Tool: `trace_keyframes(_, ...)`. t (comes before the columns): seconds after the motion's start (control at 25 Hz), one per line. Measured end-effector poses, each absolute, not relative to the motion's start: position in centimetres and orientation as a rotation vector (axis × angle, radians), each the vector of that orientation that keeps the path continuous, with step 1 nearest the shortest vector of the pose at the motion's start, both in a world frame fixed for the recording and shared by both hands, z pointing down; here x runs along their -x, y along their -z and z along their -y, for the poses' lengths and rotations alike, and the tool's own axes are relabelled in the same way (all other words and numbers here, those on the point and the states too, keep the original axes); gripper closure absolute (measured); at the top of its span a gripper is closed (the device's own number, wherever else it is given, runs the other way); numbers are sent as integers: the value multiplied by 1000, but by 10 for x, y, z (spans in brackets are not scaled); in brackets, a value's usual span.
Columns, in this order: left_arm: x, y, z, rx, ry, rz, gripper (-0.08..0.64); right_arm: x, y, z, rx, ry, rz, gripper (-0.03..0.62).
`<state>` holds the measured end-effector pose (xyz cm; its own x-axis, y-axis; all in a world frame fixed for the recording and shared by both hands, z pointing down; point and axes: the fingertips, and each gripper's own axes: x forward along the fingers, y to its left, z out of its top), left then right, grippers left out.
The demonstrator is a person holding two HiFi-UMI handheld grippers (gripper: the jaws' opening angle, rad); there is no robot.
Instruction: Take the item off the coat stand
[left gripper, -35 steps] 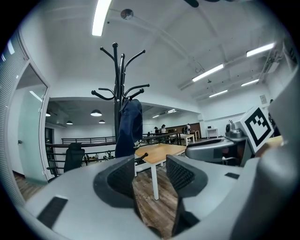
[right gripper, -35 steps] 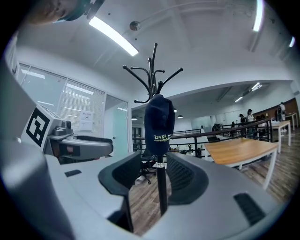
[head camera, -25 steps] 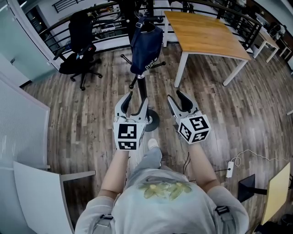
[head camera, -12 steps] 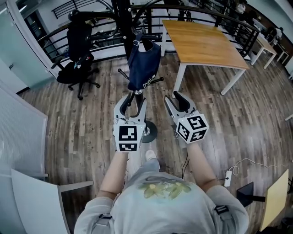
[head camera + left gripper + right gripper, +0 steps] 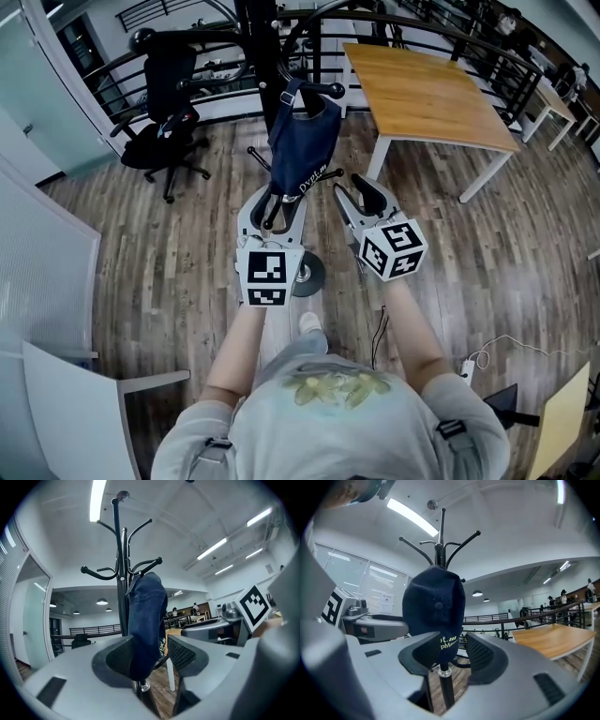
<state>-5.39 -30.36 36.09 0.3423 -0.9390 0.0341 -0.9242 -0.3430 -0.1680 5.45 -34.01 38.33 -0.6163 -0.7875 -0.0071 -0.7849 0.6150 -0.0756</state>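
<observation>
Approach step, nothing gripped yet. Coat stand [image 5: 323, 90] stands dead ahead of both sets of fingers; its round base [image 5: 308, 273] sits on the floor back behind the L fingertips, next to the marker cube.

Wood table [image 5: 431, 80] is off past the R fingers, well apart. Office chair [image 5: 165, 84] is out beyond the L fingers, also well apart. So there's open floor either side and room to swing out L or R.

Navy cap [image 5: 302, 141] hangs on an upper hook, its lower edge just ahead of the L fingertips.

Left gripper [image 5: 279, 206]: jaws wide. The cap's bottom lines up between the pads [image 5: 119, 656], but contact can't be confirmed and there's no squeeze.

Right gripper [image 5: 360, 195]: jaws wide too, with the cap and pole centred in the gap and nothing clamped.

Next move, my read: push fwd so the cloth sits properly between one pair of pads, close, then lift up and off the hook before pulling back.

Watch the edges. Hook arms stick out above and around the cap, so a straight pull could snag or rock the stand. The pole is right behind the cloth, so don't pinch it.
</observation>
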Motion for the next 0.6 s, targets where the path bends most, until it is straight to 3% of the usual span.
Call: trace_keyframes(0.6,62,-368,326,2469,212,-1761,358,-37,-380,391,1251,171,-2843,430)
